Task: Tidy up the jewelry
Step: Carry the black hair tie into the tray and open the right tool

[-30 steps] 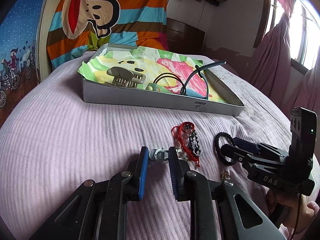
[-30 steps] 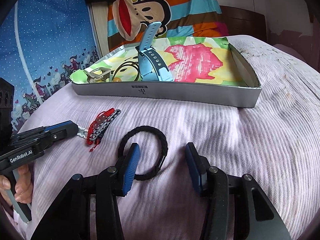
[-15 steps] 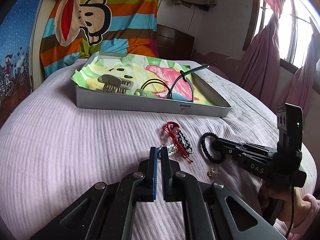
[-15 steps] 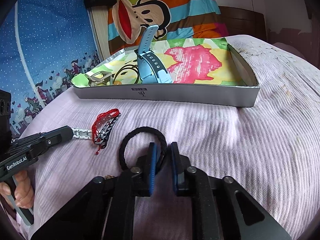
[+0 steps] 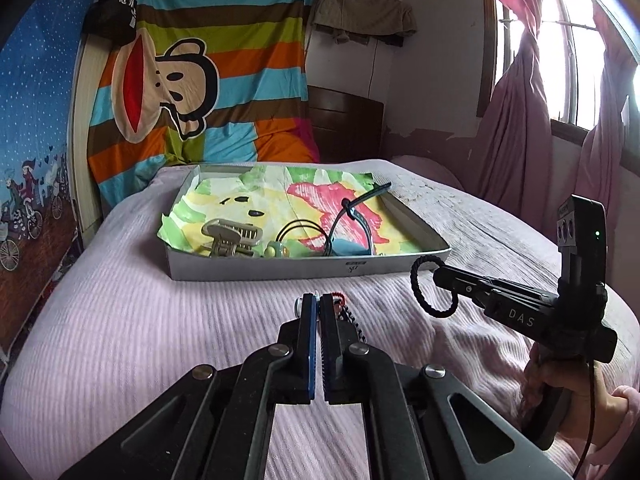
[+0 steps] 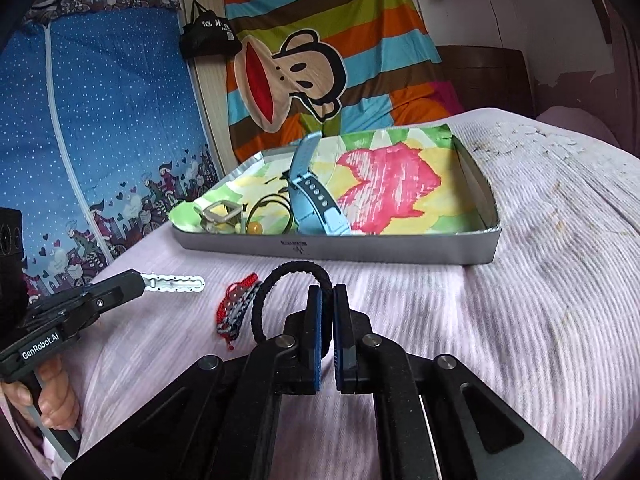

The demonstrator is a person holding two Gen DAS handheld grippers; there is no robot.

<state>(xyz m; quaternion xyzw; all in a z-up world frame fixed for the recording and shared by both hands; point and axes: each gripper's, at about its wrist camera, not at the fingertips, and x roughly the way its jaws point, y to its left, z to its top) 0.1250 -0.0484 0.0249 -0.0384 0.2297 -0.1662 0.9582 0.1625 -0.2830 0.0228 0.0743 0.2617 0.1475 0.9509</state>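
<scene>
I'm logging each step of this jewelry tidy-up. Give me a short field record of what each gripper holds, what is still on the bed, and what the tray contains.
left gripper: shut on white bead bracelet
right gripper: shut on black braided bracelet
on bedspread: red cord bracelet with a dark beaded one
tray: blue watch, beige hair claw, black hair ties
</scene>
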